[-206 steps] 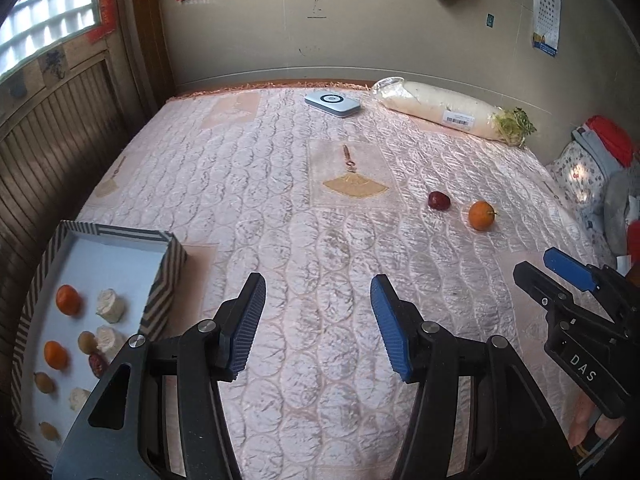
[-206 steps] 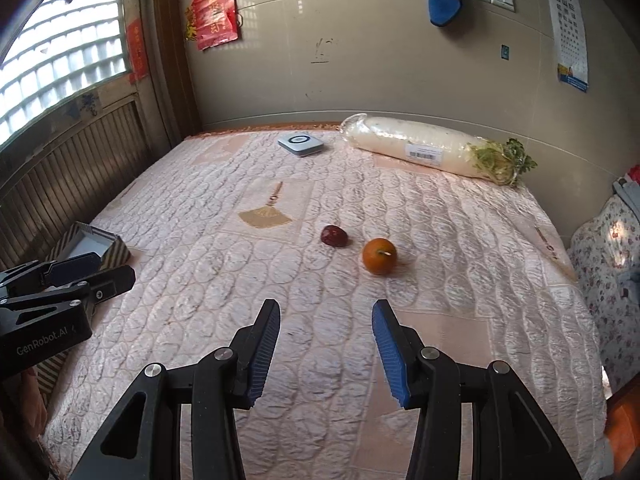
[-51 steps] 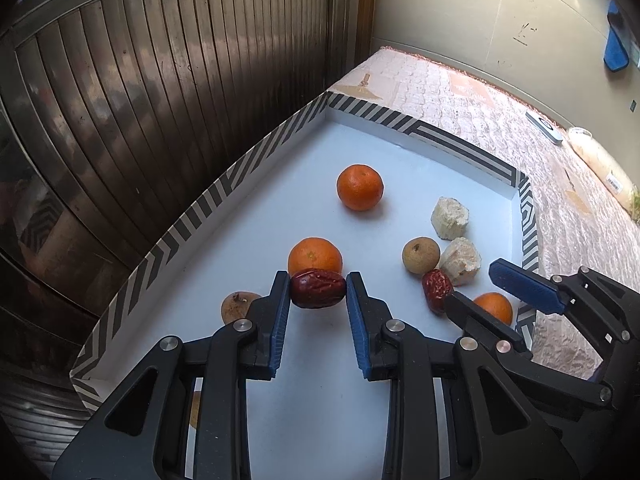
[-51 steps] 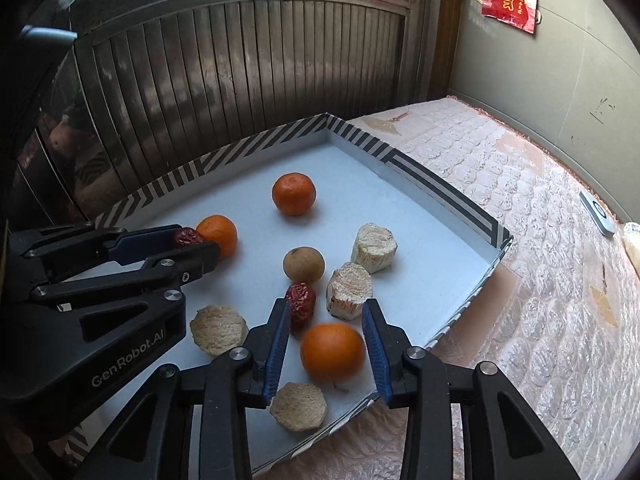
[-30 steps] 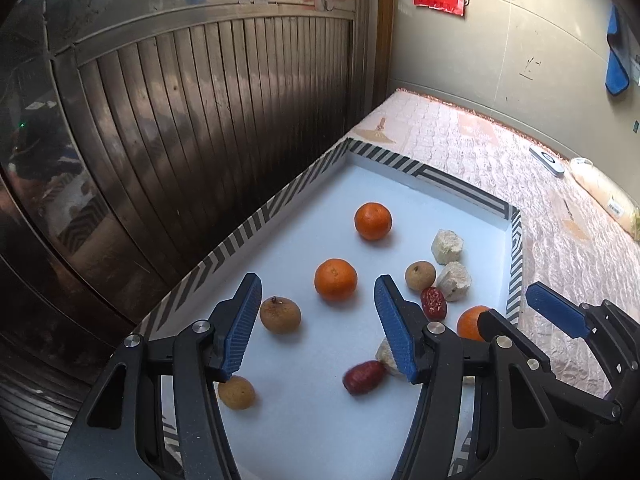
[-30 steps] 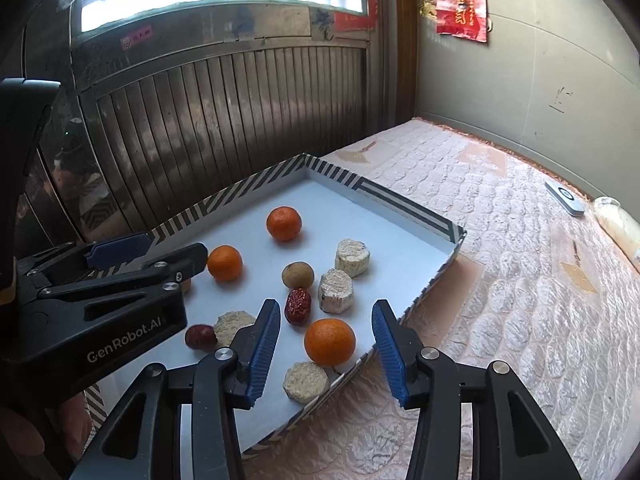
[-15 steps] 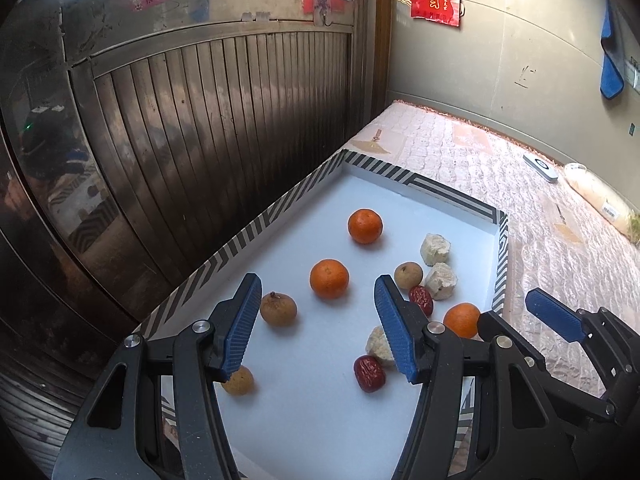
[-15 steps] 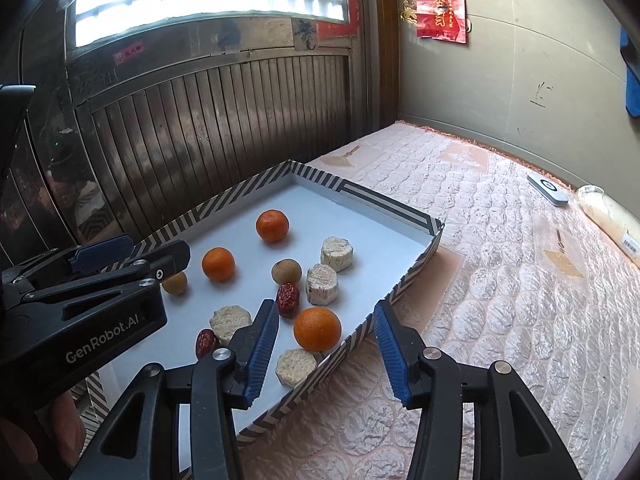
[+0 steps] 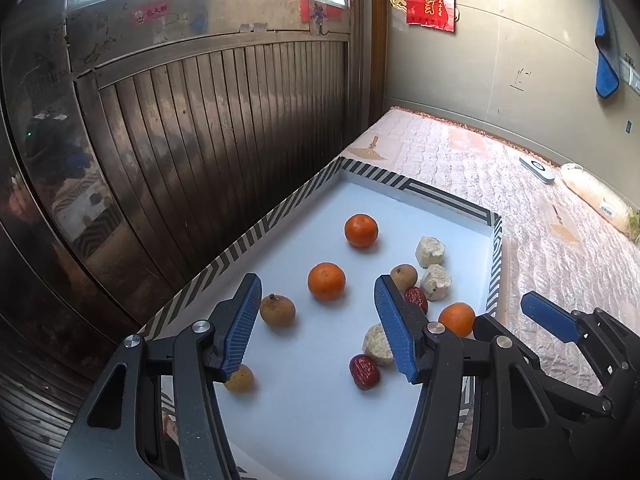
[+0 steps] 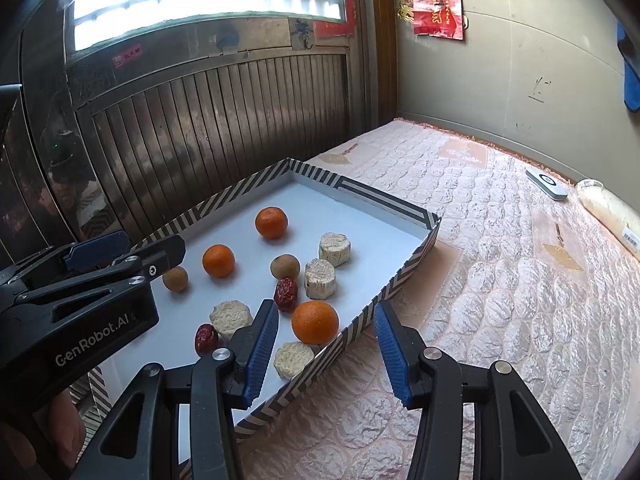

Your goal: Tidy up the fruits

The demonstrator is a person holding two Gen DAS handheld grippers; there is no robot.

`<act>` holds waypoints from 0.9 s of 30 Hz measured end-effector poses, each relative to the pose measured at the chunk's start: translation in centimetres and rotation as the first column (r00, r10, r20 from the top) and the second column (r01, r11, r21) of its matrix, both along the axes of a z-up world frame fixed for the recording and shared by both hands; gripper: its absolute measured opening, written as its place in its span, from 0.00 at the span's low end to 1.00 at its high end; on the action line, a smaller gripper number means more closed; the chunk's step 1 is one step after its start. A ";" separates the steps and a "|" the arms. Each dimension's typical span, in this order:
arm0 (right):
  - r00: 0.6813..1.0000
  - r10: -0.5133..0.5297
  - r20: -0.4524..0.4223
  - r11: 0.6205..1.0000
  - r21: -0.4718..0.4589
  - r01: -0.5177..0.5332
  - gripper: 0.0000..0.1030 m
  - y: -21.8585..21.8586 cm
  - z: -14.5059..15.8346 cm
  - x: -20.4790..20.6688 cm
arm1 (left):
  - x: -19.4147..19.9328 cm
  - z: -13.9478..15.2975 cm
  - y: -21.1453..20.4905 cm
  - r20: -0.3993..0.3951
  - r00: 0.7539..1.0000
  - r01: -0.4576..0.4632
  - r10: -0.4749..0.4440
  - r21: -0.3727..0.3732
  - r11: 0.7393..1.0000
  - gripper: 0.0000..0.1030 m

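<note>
Grippers both hung empty above the tray. Left gripper [image 9: 318, 326] had its jaws spread wide, holding nothing, tilted down over the near half of the striped tray [image 9: 416, 190]. Right gripper [image 10: 326, 354] likewise gaped, straddling the tray's near wall, one finger over the tray floor, the other over the quilted bedcover [image 10: 500, 280].

Fruit lay loose on the white floor: three oranges [image 9: 326, 281], two red dates [image 9: 364, 372], brownish longan-like fruits [image 9: 277, 310], and pale cut chunks [image 9: 430, 251] whose kind I could not tell.

Handling, by judgement: oranges look round, firm and light, apt to roll; best taken across the widest middle with a gentle squeeze. Dates look small, wrinkled and fairly soft, better pinched across the short axis. The brown fruits probably have thin brittle shells, so light pressure. The chunks look crumbly.

Pose: both tools pointed forward and downward at the tray, left tool nearer the dark slatted wall [image 9: 224, 128], right tool on the bed side, the two near each other but apart.
</note>
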State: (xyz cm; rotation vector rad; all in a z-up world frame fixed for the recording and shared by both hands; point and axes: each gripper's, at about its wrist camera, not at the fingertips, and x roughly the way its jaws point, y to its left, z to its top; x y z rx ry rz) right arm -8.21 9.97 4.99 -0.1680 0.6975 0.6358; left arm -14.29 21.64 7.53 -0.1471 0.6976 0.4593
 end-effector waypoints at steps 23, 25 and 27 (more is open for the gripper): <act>1.000 0.012 -0.009 1.000 -0.009 -0.012 0.47 0.6 -0.2 -0.1 | -0.7 0.2 0.2 0.010 1.000 -0.025 0.025 0.016 1.000 0.57; 1.000 0.014 -0.011 1.000 -0.011 -0.014 0.47 0.6 -0.3 -0.1 | -0.7 0.2 0.3 0.010 1.000 -0.023 0.023 0.017 1.000 0.58; 1.000 0.015 -0.011 1.000 -0.011 -0.016 0.47 0.6 -0.3 -0.1 | -0.7 0.2 0.3 0.011 1.000 -0.025 0.025 0.017 1.000 0.57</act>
